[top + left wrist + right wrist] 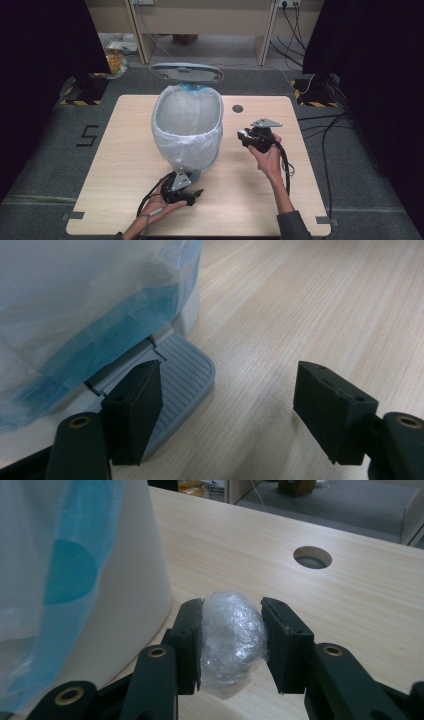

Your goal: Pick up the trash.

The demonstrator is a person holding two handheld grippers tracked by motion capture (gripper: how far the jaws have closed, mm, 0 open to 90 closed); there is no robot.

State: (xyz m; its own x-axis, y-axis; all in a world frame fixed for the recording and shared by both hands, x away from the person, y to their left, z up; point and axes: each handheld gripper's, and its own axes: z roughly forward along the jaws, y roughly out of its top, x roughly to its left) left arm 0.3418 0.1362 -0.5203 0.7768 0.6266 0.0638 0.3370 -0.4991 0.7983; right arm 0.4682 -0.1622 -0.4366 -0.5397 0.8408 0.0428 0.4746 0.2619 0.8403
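Sitting in the middle of the wooden surface (125,150) is a big white bin (187,127) with a thin plastic bag (170,135) lining it. The bag is folding over the rim, and blue parts of it are showing through. The grey lid (186,73) is standing up at the far side of the bin. A round hole (237,108) is lying in the surface, far and to the right of the bin.

At the near foot of the bin, a grey ribbed pedal (182,375) is sticking out. The left hand-held gripper (181,192) is resting low there, near the person. Its two black fingers (135,407) are standing apart with nothing between them, and one finger is pressing down on the pedal.

The right hand-held gripper (232,645) is hanging in the air just to the right of the bin, above the surface. It is squeezing a small ball of crinkled clear plastic wrap (232,635) between its two pads. The ball is sitting close to the white side of the bin, not touching it.
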